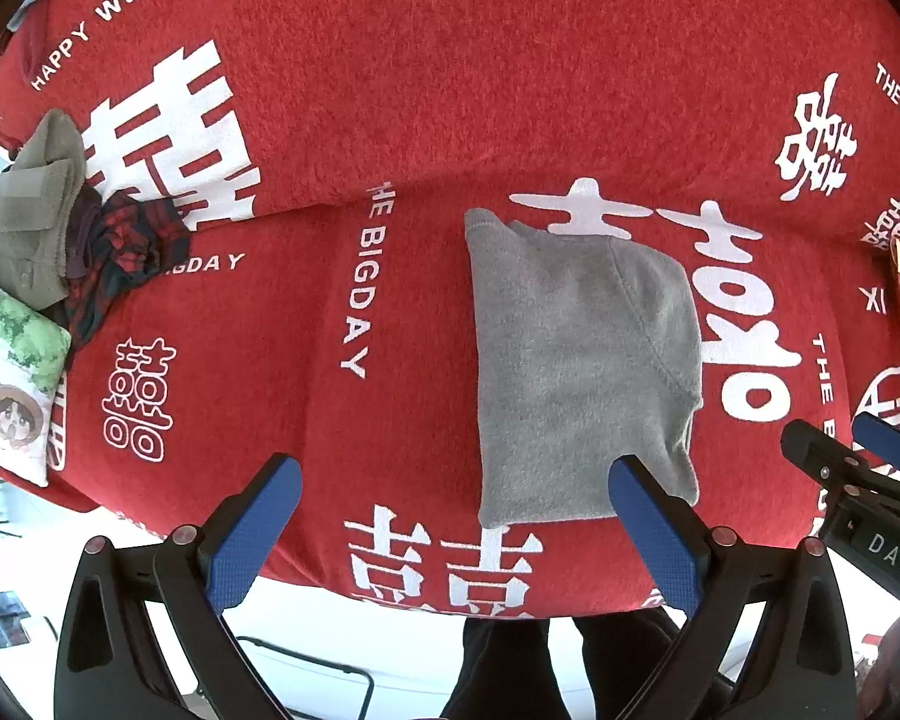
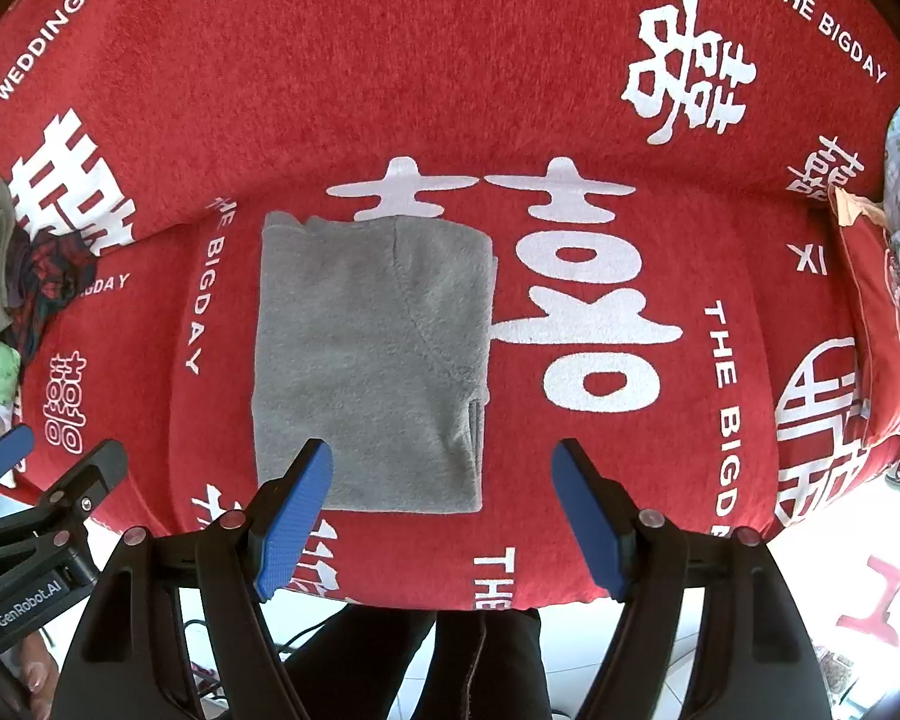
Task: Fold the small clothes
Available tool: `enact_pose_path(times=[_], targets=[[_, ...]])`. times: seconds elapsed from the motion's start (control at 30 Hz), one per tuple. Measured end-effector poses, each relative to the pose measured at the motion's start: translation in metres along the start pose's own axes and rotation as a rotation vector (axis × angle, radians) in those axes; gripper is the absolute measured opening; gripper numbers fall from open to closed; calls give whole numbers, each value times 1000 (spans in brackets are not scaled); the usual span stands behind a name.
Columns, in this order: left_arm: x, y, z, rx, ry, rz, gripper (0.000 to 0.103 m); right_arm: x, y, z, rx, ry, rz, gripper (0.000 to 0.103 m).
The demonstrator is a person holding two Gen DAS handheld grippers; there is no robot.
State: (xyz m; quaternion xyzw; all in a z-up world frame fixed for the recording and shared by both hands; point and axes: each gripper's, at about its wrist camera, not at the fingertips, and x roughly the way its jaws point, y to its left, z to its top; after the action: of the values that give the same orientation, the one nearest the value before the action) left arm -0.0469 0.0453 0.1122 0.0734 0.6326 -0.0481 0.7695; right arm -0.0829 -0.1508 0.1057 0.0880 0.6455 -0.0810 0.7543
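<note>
The gray garment lies folded into a flat rectangle on the red blanket, beside the large white character; a seam runs diagonally across it. Its near edge is partly hidden behind one blue finger of the right gripper, whose jaws stand wide apart with nothing between them. The left gripper hangs likewise spread and empty. Bare blanket surrounds the garment on all sides. At the far left edge sits a heap of clothes, olive and plaid, possibly two pieces, beside a printed cushion that the frame crops.
</note>
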Motion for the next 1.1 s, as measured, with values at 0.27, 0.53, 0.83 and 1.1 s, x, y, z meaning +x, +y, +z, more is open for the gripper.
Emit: enact_pose_path(times=[0.27, 0.53, 0.83, 1.1], targets=[[-2, 1, 0, 3, -2, -1, 103, 0, 0, -1, 0, 0, 0, 78], [-2, 0, -1, 5, -1, 3, 103, 0, 0, -1, -4, -1, -1, 78], [-3, 0, -2, 8, -7, 14, 103, -1, 1, -1, 1, 0, 0, 78], [-3, 2, -3, 5, -22, 23, 103, -1, 1, -2, 0, 0, 1, 78]])
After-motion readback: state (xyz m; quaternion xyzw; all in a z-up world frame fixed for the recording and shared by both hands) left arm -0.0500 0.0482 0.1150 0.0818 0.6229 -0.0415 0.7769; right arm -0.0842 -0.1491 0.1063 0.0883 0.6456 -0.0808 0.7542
